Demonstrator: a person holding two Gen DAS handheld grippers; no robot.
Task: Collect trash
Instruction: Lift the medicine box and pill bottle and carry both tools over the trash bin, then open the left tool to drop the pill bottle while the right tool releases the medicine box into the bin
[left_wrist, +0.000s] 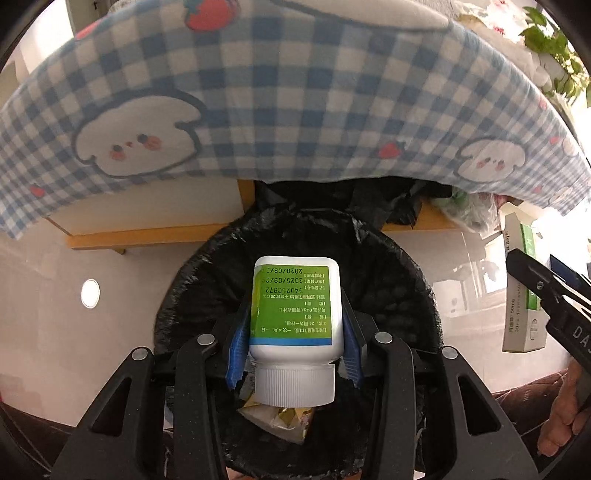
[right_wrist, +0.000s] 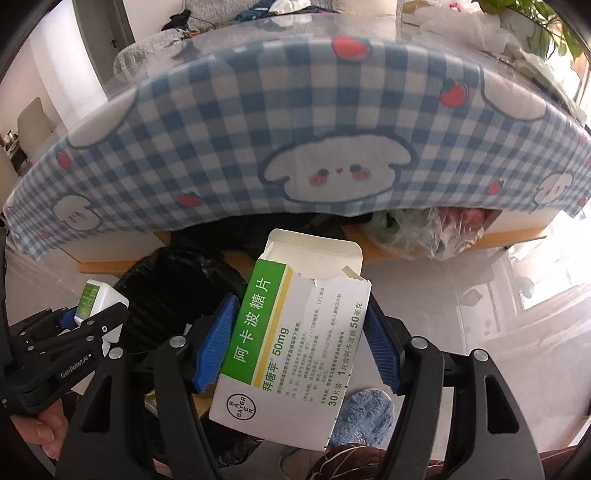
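Blue pads on the left gripper (left_wrist: 293, 328) press both sides of a white bottle (left_wrist: 295, 314) with a green label, held cap toward the camera, so the jaws are partly closed on it. The bottle hangs right above the mouth of a bin (left_wrist: 413, 295) lined with a black bag, and yellowish wrappers (left_wrist: 277, 417) lie inside beneath the cap. The right gripper (right_wrist: 291, 339) stands wider, its blue pads clamped on the two sides of an opened white and green medicine box (right_wrist: 295, 332), whose torn flap points away from the camera. In the right wrist view the box sits to the right of the bin (right_wrist: 177, 284), over the floor (right_wrist: 461, 295) rather than over the bag's mouth, with a blue slipper (right_wrist: 365, 417) below it. A hand (right_wrist: 44, 432) grips the left gripper's handle at the lower left edge of that view. Beyond the bin a table edge carries a hanging blue checked cloth (left_wrist: 277, 92) printed with white puppies and strawberries. Under the table's right end lie crumpled plastic bags (right_wrist: 424, 232). Green plant leaves (right_wrist: 546, 22) show at the far right corner.
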